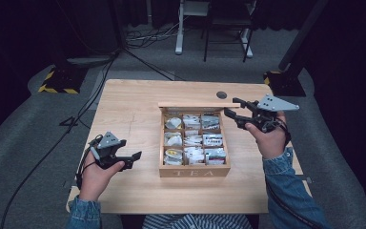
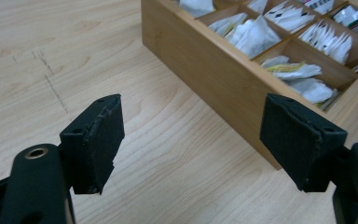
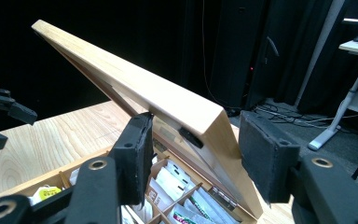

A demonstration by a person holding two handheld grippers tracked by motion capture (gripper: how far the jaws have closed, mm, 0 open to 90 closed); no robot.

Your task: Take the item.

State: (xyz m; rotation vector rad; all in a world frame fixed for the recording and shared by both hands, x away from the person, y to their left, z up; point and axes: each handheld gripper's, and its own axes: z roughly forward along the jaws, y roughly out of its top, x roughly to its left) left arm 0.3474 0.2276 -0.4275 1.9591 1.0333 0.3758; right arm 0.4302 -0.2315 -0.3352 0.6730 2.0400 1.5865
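Note:
A wooden tea box (image 1: 194, 171) marked TEA stands at the table's middle, its compartments packed with tea bags (image 1: 193, 138). Its lid (image 1: 195, 104) is raised along the far side. My right gripper (image 1: 235, 108) is open at the lid's right end. In the right gripper view the lid's corner (image 3: 186, 112) lies between the jaws of that gripper (image 3: 198, 137), with a gap at the right pad. My left gripper (image 1: 134, 160) hovers open left of the box, holding nothing. In its own view the left gripper (image 2: 193, 121) spans bare table beside the box wall (image 2: 205, 60).
The wooden table (image 1: 128, 105) has a round hole (image 1: 221, 94) behind the box. Bare tabletop lies left of the box and in front of it. Cables and stand bases (image 1: 59, 78) sit on the grey floor beyond the far edge.

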